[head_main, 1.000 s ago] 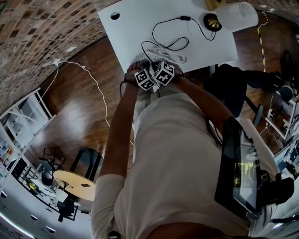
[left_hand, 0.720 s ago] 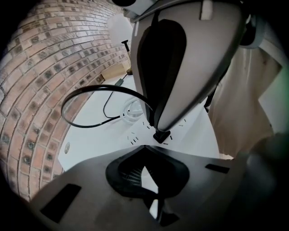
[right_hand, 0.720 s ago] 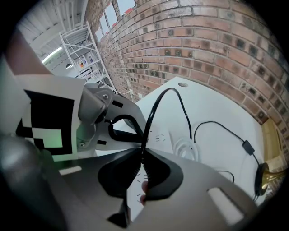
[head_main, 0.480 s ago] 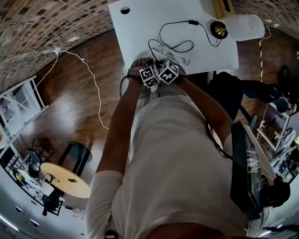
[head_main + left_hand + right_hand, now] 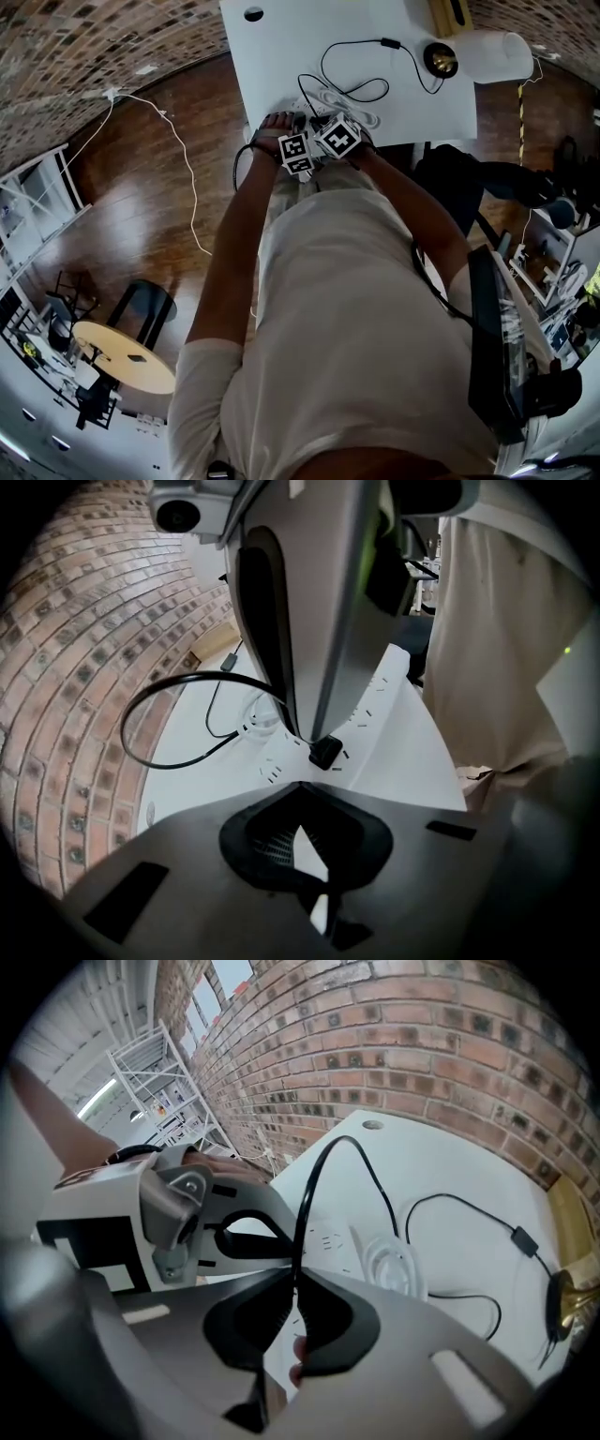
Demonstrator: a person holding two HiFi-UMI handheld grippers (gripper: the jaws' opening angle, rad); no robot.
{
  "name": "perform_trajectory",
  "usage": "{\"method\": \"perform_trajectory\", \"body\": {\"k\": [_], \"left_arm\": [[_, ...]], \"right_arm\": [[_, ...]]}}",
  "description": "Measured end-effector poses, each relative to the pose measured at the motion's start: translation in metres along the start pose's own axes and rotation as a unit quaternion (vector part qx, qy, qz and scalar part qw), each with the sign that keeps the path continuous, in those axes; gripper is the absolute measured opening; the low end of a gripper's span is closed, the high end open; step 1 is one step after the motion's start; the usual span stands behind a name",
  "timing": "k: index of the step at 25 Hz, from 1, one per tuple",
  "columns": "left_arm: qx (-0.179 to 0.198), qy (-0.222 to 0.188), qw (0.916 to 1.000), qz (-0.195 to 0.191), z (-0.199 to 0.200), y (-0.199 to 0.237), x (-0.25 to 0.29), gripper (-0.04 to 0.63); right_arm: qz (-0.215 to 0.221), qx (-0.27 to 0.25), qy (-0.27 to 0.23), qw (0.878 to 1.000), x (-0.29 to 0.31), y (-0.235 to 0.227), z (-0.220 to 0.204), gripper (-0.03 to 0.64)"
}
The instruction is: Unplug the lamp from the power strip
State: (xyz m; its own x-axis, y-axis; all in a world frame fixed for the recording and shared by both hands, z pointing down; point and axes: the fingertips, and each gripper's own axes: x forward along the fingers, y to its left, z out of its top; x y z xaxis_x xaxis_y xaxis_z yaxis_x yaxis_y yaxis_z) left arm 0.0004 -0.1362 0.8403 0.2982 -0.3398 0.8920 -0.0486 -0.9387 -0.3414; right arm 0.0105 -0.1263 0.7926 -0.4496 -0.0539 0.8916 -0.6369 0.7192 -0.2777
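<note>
The white power strip (image 5: pixel 345 106) lies near the front edge of the white table (image 5: pixel 281 56). The lamp, with a brass base (image 5: pixel 440 59) and a white shade (image 5: pixel 489 54), stands at the far right. Its black cord (image 5: pixel 349 94) loops back to the strip. My right gripper (image 5: pixel 295 1305) is shut on this cord (image 5: pixel 302 1206), just above the black plug (image 5: pixel 325 753) that sits on the strip (image 5: pixel 380 705). My left gripper (image 5: pixel 309 860) is right beside it, pads together, tips low over the strip (image 5: pixel 330 1237). In the head view both marker cubes (image 5: pixel 317 144) hide the jaws.
A coil of white cable (image 5: pixel 394 1265) lies on the table past the strip. The cord's inline switch (image 5: pixel 389 43) is near the lamp. A black chair (image 5: pixel 469 173) stands to the right of the table. A thin white cable (image 5: pixel 187 183) runs over the wooden floor at left.
Both grippers stay together at the strip by the table's front edge. Only the head view has shifted a little.
</note>
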Motion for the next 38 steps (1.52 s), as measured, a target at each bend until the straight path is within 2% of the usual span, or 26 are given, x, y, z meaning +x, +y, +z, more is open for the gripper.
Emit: {"method": "perform_trajectory", "body": {"k": [5,9,11,16,20,25,30,35,38], "left_arm": [[-0.007,0.011,0.9999,0.000,0.0019,-0.0007,0.0016,-0.017],[-0.067,-0.005,0.9977,-0.009,-0.0026,0.0000,0.0016,-0.017],[-0.081,-0.008,0.9966,-0.009,-0.0027,-0.0011,0.0011,-0.017],[-0.069,-0.003,0.9976,-0.005,-0.0028,-0.0002,0.0007,-0.017],[-0.063,0.004,0.9980,-0.001,-0.0016,-0.0015,0.0014,-0.017],[-0.070,0.017,0.9974,0.002,-0.0043,0.0002,0.0014,-0.017],[-0.070,0.027,0.9971,-0.011,-0.0018,-0.0024,0.0019,-0.017],[-0.058,0.028,0.9979,0.001,-0.0035,-0.0012,0.0015,-0.017],[-0.055,0.028,0.9981,-0.003,-0.0022,-0.0025,0.0021,-0.017]], "right_arm": [[0.004,0.026,-0.004,1.000,0.0008,-0.0027,0.0004,0.014],[0.008,0.031,-0.008,0.999,-0.0012,-0.0017,0.0007,0.014],[0.008,0.029,-0.016,0.999,0.0000,-0.0004,-0.0020,0.014],[0.016,0.039,0.013,0.999,-0.0007,-0.0016,0.0021,0.014],[0.016,0.034,0.001,0.999,-0.0028,-0.0012,-0.0017,0.014],[0.034,0.064,0.045,0.996,0.0020,-0.0018,0.0031,0.014],[0.040,0.065,0.016,0.997,-0.0028,-0.0014,-0.0034,0.012],[0.055,0.088,0.028,0.994,-0.0008,-0.0022,0.0013,0.014],[0.048,0.088,0.012,0.995,-0.0029,-0.0020,-0.0024,0.012]]}}
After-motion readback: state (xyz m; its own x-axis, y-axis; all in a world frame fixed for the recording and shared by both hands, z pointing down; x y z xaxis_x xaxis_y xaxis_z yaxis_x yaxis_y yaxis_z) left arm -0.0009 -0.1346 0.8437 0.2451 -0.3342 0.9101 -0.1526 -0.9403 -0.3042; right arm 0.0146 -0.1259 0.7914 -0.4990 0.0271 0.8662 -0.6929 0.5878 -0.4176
